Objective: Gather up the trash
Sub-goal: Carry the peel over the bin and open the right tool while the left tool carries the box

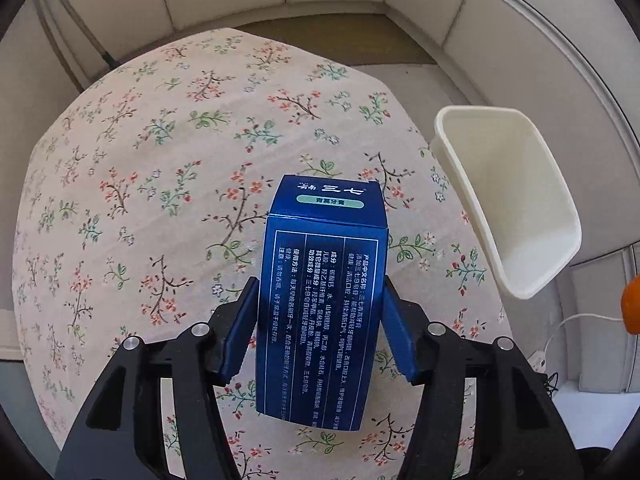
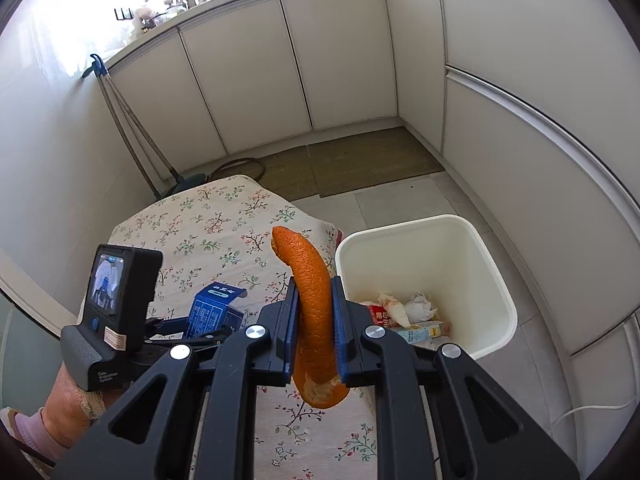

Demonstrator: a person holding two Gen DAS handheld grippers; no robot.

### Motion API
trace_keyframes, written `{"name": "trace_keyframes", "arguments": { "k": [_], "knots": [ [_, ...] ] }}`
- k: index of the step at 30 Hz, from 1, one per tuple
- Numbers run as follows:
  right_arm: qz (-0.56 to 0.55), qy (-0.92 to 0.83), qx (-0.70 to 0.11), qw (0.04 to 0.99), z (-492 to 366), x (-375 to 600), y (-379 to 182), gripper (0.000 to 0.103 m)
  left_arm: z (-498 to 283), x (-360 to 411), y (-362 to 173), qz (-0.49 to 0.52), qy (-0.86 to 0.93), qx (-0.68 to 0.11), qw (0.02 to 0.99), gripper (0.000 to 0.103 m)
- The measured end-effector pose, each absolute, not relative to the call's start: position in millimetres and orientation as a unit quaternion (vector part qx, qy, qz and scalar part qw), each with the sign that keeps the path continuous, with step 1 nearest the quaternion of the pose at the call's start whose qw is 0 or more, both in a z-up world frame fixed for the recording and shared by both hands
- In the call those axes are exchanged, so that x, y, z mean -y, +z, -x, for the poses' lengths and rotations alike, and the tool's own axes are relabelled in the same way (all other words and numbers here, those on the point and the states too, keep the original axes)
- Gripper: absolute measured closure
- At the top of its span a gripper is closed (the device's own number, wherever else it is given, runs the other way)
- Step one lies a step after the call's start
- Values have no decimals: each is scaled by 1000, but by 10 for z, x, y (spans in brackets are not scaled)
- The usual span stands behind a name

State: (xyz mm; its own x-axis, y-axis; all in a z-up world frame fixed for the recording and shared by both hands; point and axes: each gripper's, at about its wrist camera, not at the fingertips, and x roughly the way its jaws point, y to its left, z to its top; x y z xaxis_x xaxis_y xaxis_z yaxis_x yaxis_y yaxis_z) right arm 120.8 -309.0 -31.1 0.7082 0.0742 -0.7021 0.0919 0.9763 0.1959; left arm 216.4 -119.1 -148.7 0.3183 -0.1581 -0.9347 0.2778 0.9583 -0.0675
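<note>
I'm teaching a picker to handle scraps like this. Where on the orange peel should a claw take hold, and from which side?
Grip the orange peel at its thick middle, pinching across its narrow width from below, as the right claw does now. The strip is long and curls at the tip, so a mid-length hold likely keeps both ends from swinging on the way to the white bin.

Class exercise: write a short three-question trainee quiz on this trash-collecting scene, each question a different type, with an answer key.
1. True or false: the left tongs grip a blue toothpaste box.
2. What do the right tongs hold?
A. crumpled tissue
B. orange peel
C. a spoon
3. Fill in: the white bin stands on the ____ beside the floral tablecloth, with wrappers and tissue already inside.

Key:
1. True
2. B
3. floor
</note>
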Motion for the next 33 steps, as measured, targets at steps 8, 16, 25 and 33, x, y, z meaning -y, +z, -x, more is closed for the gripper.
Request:
{"name": "trace_keyframes", "arguments": {
  "k": [8, 16, 25, 33],
  "knots": [
    [-108, -4, -355, 929, -1130, 3093, -181, 88, -2022, 959, -1046, 24, -109, -509, 853, 48],
    [-110, -24, -325, 939, -1056, 3233, -73, 88, -1804, 919, -583, 79, -97, -446, 886, 48],
    [-84, -95, -286, 950, -1206, 3579, -74, 88, -1636, 1064, -152, 90, -104, -373, 918, 48],
    [-107, -146, -294, 938, -1568, 3978, -293, 87, -1734, 1394, -18, 79, -121, -339, 930, 47]
  ]
}}
